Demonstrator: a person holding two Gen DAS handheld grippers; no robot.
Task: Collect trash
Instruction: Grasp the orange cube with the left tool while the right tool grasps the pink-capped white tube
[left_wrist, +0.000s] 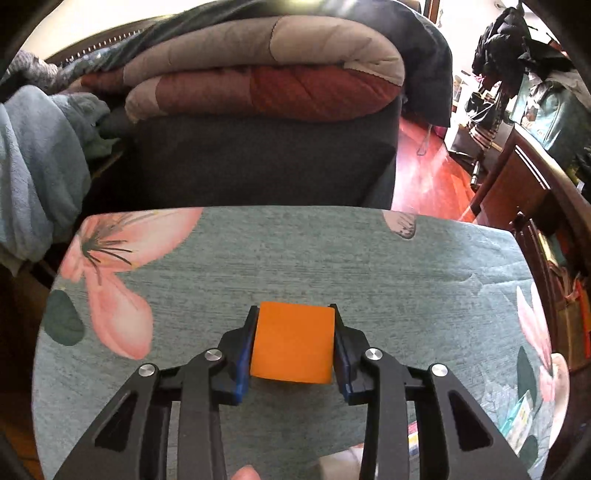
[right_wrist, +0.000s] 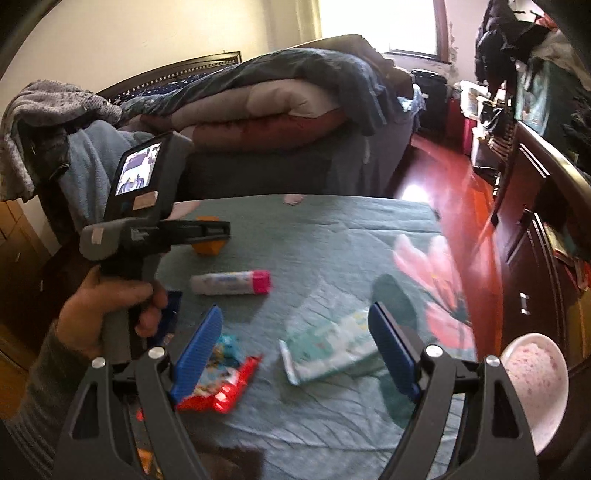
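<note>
My left gripper (left_wrist: 294, 341) is shut on an orange block (left_wrist: 292, 343), held just above the green flowered tablecloth (left_wrist: 258, 258). In the right wrist view the left gripper (right_wrist: 218, 230) shows at the far left with the orange block (right_wrist: 207, 249) under its tip. My right gripper (right_wrist: 295, 350) is open and empty, low over the cloth. Between its fingers lies a pale green and white wrapper (right_wrist: 328, 354). A red and blue snack wrapper (right_wrist: 221, 376) lies under its left finger. A white tube with a pink cap (right_wrist: 231, 282) lies farther out.
A pink bowl (right_wrist: 535, 384) stands at the table's right edge. A dark blue packet (right_wrist: 170, 317) lies by the hand. A bed with piled quilts (right_wrist: 277, 110) is behind the table. A dark wooden cabinet (right_wrist: 535, 221) and red floor (right_wrist: 443, 173) are to the right.
</note>
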